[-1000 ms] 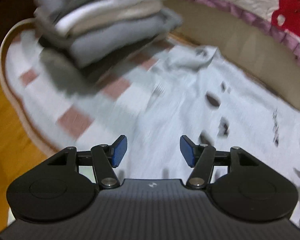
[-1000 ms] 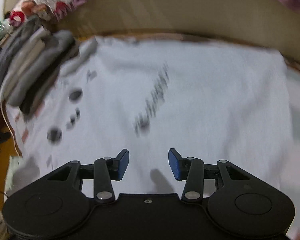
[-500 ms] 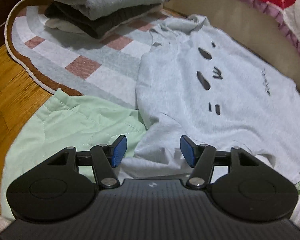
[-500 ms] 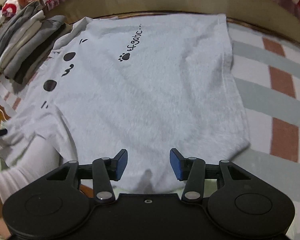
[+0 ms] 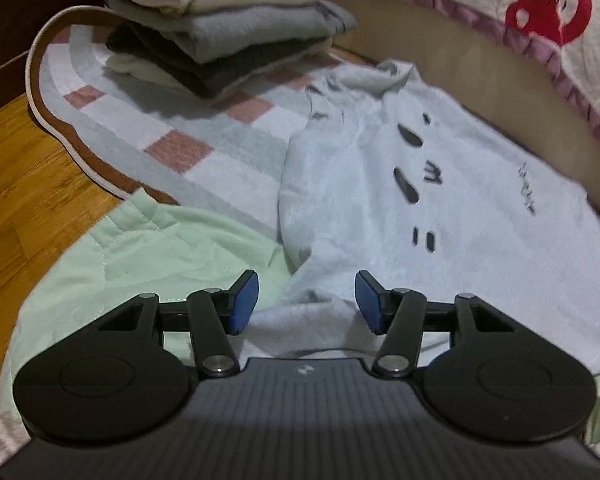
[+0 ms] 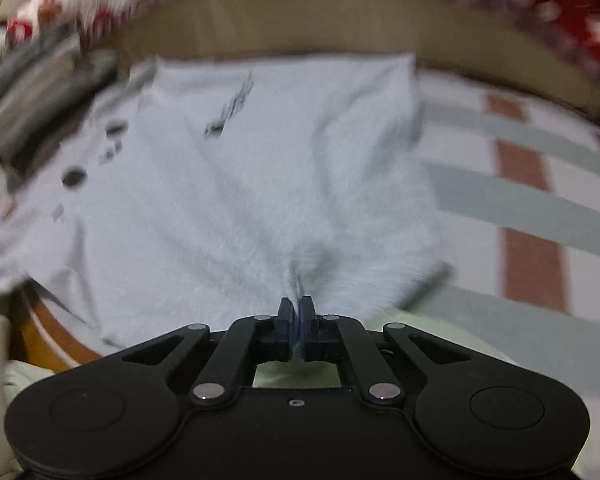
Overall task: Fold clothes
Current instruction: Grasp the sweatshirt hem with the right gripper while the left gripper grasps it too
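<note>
A pale grey sweatshirt (image 5: 440, 216) with black cat-face marks lies spread on a checked rug (image 5: 188, 136). My left gripper (image 5: 306, 302) hovers open just over the near sleeve, blue pads apart with cloth between them but not pinched. In the right wrist view, the same sweatshirt (image 6: 260, 184) stretches ahead, and my right gripper (image 6: 297, 318) is shut on its near hem, which puckers up into the jaws. This view is blurred by motion.
A stack of folded clothes (image 5: 228, 28) sits at the rug's far left corner, blurred in the right view as the stack (image 6: 40, 88). A light green cloth (image 5: 140, 248) lies under the near edge. Wooden floor (image 5: 16, 184) left; a bed frame (image 5: 480, 76) with quilt behind.
My right gripper has shut on the sweatshirt's near hem; it was open half a second ago. The left gripper has drifted slightly nearer the sleeve and stays open.
</note>
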Motion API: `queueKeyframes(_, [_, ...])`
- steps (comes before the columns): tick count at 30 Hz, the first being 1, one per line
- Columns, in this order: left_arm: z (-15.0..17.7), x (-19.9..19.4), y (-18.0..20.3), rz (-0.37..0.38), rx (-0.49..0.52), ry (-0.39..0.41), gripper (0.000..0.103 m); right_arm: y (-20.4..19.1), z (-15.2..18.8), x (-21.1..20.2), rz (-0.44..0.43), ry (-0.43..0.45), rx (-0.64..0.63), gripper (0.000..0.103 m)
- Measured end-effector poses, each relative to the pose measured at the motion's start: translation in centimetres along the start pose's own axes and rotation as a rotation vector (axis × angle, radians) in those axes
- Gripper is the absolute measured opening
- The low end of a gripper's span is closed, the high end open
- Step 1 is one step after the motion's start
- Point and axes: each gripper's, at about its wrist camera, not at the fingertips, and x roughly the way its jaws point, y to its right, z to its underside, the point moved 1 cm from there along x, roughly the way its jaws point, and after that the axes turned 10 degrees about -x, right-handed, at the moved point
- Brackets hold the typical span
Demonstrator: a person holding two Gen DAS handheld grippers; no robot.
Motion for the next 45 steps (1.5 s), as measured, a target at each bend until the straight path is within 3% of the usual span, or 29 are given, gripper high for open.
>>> queueKeyframes(3, [0.4, -0.5, -0.2, -0.018, -0.023, -0.019, 0.057, 1.7, 2.7, -3.3, 0.024, 0.052, 0.115, 0.002])
queueKeyframes(9, [0.5, 1.2, 0.4, -0.008, -0.031, -0.062, 0.059, 3.1, 3.8, -2.9, 0.0, 0.036, 0.234, 0.002])
queueKeyframes(15, [1.2, 4.5, 0.8, -0.038, -0.023, -0.215, 0.063, 3.1, 3.9, -1.9, -0.011, 0.023, 0.255, 0.007])
queueKeyframes(16, [1.1, 5.0, 0.5, -0.03, -0.048, -0.243, 0.068, 3.2, 4.1, -1.7, -0.032, 0.032, 0.277, 0.014])
queueKeyframes(17, [1.0, 5.3, 0.1, -0.021, -0.086, -0.254, 0.068, 3.4, 4.2, -1.4, -0.062, 0.042, 0.303, 0.036])
queueKeyframes(18, [0.8, 5.5, -0.3, -0.017, -0.129, -0.253, 0.065, 3.6, 4.1, -0.9, -0.109, 0.051, 0.338, 0.049])
queueKeyframes(19, [0.6, 5.3, -0.5, -0.012, -0.142, -0.238, 0.049, 3.7, 3.9, -0.3, -0.118, 0.052, 0.348, 0.055])
queueKeyframes(20, [0.4, 5.0, -0.4, -0.008, -0.137, -0.215, 0.013, 3.8, 3.8, 0.3, -0.128, 0.053, 0.358, 0.049])
queueKeyframes(21, [0.2, 4.4, -0.3, 0.003, -0.127, -0.186, 0.008, 3.8, 3.5, 0.8, -0.125, 0.053, 0.353, 0.035])
queueKeyframes(22, [-0.1, 3.6, -0.1, 0.02, -0.115, -0.153, 0.007, 3.5, 2.8, 0.9, -0.079, 0.052, 0.289, 0.007])
queueKeyframes(23, [-0.4, 2.5, 0.2, 0.026, -0.093, -0.112, 0.007, 3.2, 2.1, 0.6, -0.047, 0.061, 0.238, 0.006])
queueKeyframes(26, [-2.3, -1.9, 1.1, 0.048, -0.045, 0.006, 0.004, 3.2, 0.2, -4.5, -0.104, 0.199, 0.218, 0.004])
queueKeyframes(30, [-3.4, -6.8, 1.2, 0.053, -0.032, 0.085, 0.003, 2.7, -1.0, -11.8, -0.151, 0.35, 0.19, 0.003])
queueKeyframes(33, [-2.2, -7.5, 0.9, 0.052, -0.031, 0.054, 0.003, 1.8, 0.7, -13.7, -0.1, 0.295, 0.153, 0.003])
queueKeyframes(38, [-0.1, -4.8, 0.2, -0.005, -0.033, -0.03, 0.002, 3.3, 5.1, -9.1, -0.05, 0.114, 0.239, 0.003])
queueKeyframes(43, [-0.5, -9.3, 2.3, -0.013, 0.035, 0.08, 0.002, 3.5, 3.5, -12.4, -0.113, 0.202, 0.239, 0.003])
queueKeyframes(45, [-0.3, -10.2, 2.7, -0.019, 0.067, 0.081, 0.002, 2.9, 3.0, -13.2, -0.07, 0.207, 0.189, 0.003])
